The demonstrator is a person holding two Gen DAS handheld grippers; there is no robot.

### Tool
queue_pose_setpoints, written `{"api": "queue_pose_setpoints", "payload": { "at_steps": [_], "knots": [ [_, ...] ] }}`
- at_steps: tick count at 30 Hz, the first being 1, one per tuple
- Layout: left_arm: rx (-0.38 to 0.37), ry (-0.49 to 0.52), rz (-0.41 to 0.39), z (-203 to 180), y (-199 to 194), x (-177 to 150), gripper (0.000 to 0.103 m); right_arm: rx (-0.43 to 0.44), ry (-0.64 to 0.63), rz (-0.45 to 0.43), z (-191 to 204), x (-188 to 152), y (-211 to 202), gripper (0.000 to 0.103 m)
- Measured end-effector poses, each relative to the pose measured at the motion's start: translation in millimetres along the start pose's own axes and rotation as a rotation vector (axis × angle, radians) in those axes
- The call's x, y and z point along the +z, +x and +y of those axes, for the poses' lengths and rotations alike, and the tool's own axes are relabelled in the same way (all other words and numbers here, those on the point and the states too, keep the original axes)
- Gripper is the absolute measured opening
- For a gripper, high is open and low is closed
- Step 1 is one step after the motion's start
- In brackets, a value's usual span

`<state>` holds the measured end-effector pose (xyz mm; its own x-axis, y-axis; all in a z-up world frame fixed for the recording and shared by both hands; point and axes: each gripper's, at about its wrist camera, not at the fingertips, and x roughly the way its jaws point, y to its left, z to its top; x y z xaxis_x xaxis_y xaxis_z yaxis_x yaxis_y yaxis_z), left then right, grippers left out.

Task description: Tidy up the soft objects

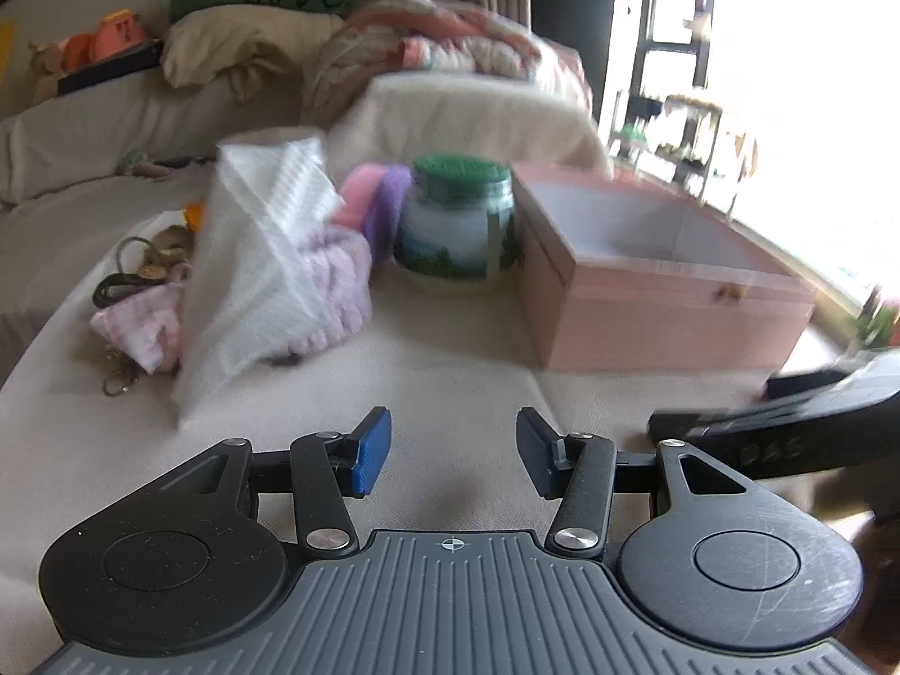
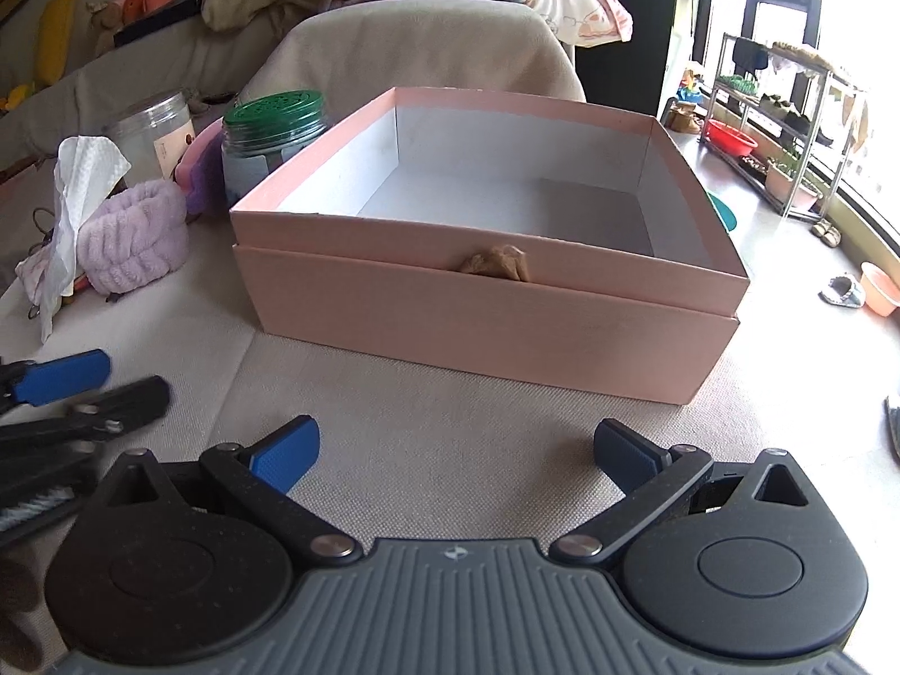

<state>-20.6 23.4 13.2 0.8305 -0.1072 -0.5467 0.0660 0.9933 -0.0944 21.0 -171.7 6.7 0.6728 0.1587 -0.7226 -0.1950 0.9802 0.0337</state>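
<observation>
An open pink box (image 2: 495,315) with a white inside stands on the beige cushion; it also shows in the left wrist view (image 1: 664,304). A white tissue (image 1: 253,281) stands upright beside a lilac fluffy band (image 1: 337,292), both also in the right wrist view, the tissue (image 2: 79,197) and band (image 2: 135,236). A pink-and-purple soft item (image 1: 374,202) lies behind them. My left gripper (image 1: 453,453) is open and empty above the cushion, short of the pile. My right gripper (image 2: 455,453) is open and empty in front of the box.
A glass jar with a green lid (image 1: 458,219) stands between the pile and the box. A clear jar (image 2: 152,129) stands behind. A pink checked pouch with keys (image 1: 140,320) lies at left. Pillows and blankets (image 1: 439,39) are piled behind. A floor rack (image 2: 782,112) stands by the window.
</observation>
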Motion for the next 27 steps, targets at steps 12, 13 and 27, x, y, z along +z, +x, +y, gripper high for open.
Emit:
{"api": "queue_pose_setpoints", "payload": {
  "at_steps": [12, 13, 27],
  "knots": [
    [0.08, -0.111, -0.102, 153, -34, 58, 0.053, 0.201, -0.165, -0.233, 65, 30, -28, 0.096],
    [0.083, -0.143, -0.097, 165, -33, 59, 0.053, 0.245, -0.211, -0.255, 79, 37, -29, 0.096],
    [0.014, -0.158, -0.09, 194, -29, 42, 0.053, 0.428, -0.366, -0.213, 176, 94, 2, 0.011]
  ]
}}
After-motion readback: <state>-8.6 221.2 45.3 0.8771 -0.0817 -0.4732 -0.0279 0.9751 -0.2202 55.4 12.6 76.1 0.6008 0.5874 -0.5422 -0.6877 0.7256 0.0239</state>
